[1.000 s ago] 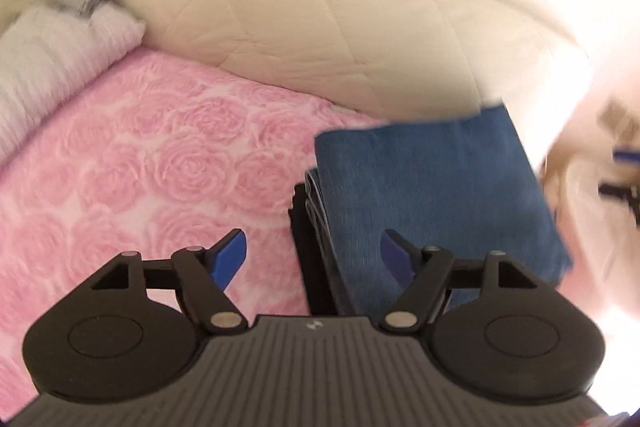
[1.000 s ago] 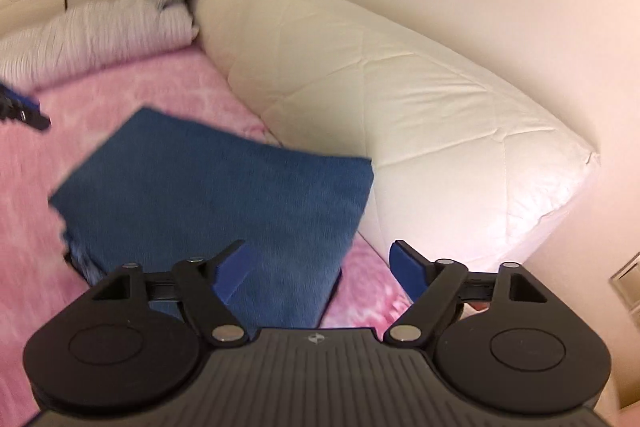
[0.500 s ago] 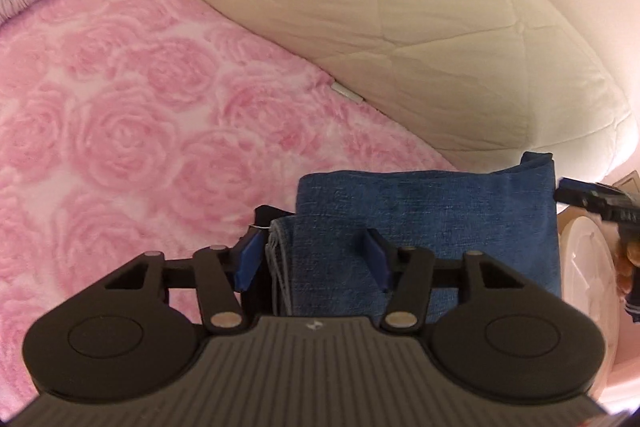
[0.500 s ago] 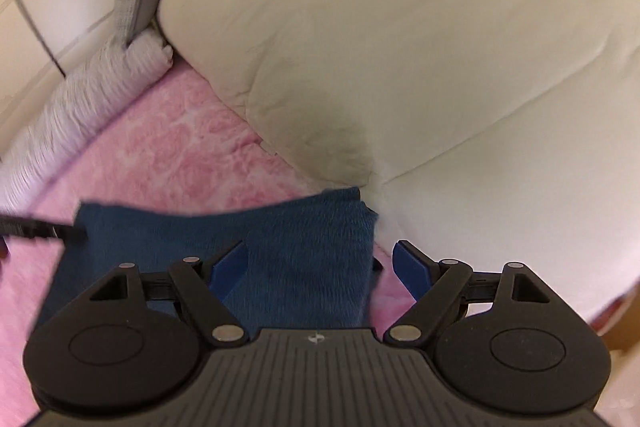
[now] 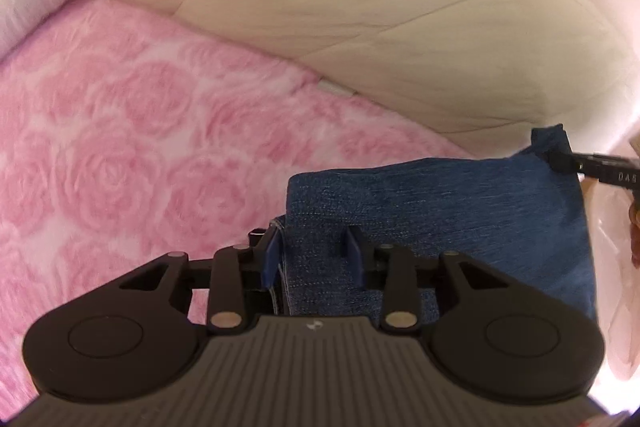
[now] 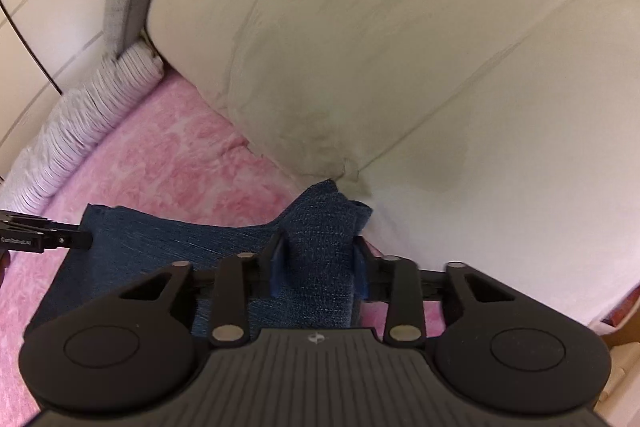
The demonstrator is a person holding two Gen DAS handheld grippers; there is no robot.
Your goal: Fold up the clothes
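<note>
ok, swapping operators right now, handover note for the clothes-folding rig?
Left hand-held gripper: shut on the jeans, at the near left corner of the folded stack.
Right hand-held gripper: shut on the jeans at the far right corner, which is bunched up against the white duvet.
The jeans are folded into a compact rectangle on the pink blanket, with a dark garment partly showing beneath at the left edge.
Done: folds appear complete.
Left: probably move or square up the stack, then release both grips.
</note>
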